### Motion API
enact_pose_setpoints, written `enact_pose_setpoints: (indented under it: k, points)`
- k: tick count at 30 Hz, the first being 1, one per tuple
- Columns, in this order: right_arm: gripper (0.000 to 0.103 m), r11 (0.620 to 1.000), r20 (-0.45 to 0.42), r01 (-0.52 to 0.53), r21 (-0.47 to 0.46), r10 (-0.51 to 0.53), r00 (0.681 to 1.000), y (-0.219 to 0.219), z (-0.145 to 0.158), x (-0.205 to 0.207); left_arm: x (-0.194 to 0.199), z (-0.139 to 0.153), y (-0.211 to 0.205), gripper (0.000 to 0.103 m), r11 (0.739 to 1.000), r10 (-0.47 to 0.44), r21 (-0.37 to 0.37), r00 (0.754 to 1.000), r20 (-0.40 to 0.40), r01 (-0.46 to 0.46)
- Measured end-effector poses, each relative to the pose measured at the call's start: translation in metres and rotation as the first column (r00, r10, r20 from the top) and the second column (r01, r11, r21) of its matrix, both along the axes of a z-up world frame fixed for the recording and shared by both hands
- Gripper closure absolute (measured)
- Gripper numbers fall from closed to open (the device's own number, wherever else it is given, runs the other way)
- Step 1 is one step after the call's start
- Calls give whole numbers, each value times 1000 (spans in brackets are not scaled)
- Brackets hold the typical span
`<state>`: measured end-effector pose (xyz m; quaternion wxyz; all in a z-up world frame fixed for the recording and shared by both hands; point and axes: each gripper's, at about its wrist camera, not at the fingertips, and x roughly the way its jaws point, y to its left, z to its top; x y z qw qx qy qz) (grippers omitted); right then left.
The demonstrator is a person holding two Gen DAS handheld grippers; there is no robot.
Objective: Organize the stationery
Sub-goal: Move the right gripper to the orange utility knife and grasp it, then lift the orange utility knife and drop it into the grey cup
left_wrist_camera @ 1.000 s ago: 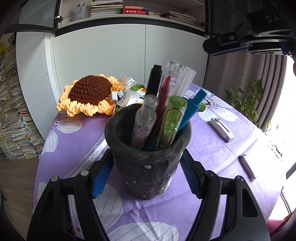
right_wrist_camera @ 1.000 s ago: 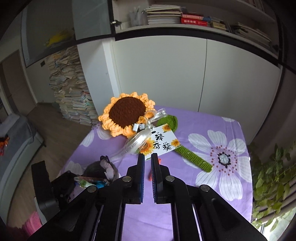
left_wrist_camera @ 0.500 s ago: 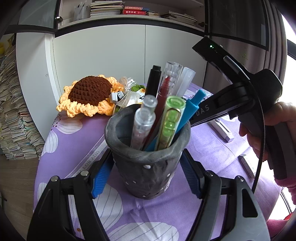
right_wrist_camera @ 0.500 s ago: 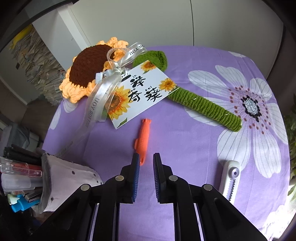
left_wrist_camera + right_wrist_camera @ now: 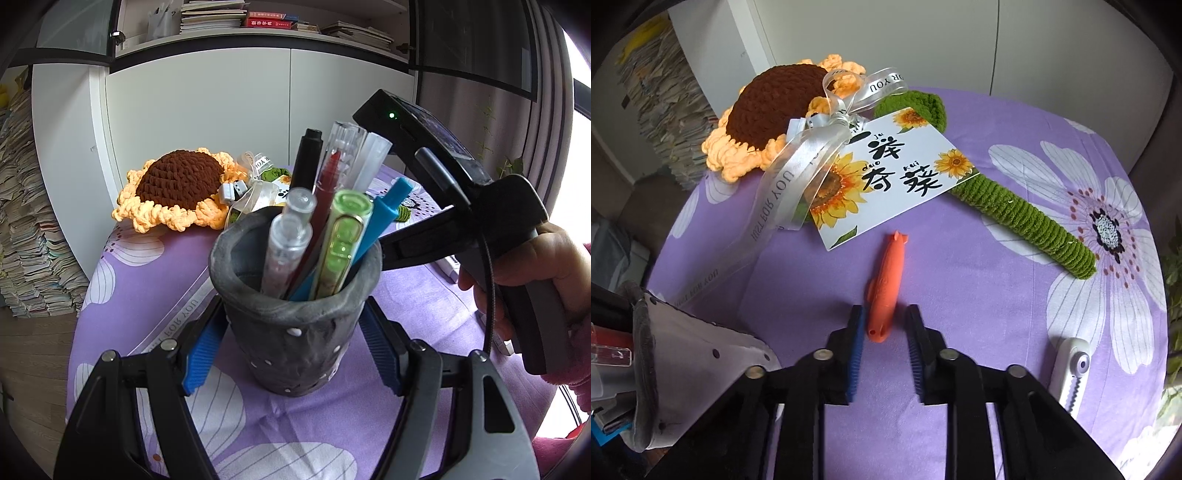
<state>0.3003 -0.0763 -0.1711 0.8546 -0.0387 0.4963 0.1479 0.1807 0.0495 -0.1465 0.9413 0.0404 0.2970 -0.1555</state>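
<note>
A dark grey felt pen holder [image 5: 288,350] stands on the purple flowered tablecloth [image 5: 155,266] with several pens in it, among them a green one [image 5: 341,236] and a blue one [image 5: 388,206]. My left gripper [image 5: 293,321] is shut on the holder, one blue pad against each side. An orange fish-shaped stationery piece [image 5: 886,284] lies flat on the cloth. My right gripper [image 5: 884,317] hangs low over it, open a little, and the piece's near end lies between the fingers with cloth showing beside it. The holder [image 5: 683,362] sits at the left of that view.
A crochet sunflower [image 5: 764,110] with a green stem [image 5: 1027,218], a ribbon and a printed card [image 5: 886,184] fills the far side of the table. A white correction-tape-like item [image 5: 1071,369] lies at the right. A hand [image 5: 524,266] holds the right gripper beside the holder. Book stacks stand on the floor at the left.
The right gripper has come down and tilted toward the table, bringing the orange piece from ahead of its fingers to between them, and the jaws stand slightly wider. The left gripper and holder stayed put.
</note>
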Motion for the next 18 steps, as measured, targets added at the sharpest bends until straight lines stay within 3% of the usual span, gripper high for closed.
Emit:
enact_pose_setpoints:
  k: [7, 18]
  points:
    - [88, 999, 57, 9, 35, -11, 998, -20, 23, -20, 1, 0, -1, 31, 1000, 0, 1, 1000, 0, 0]
    - [89, 993, 262, -66, 100, 37, 964, -36, 105, -76, 0, 0, -1, 31, 1000, 0, 1, 1000, 3, 0]
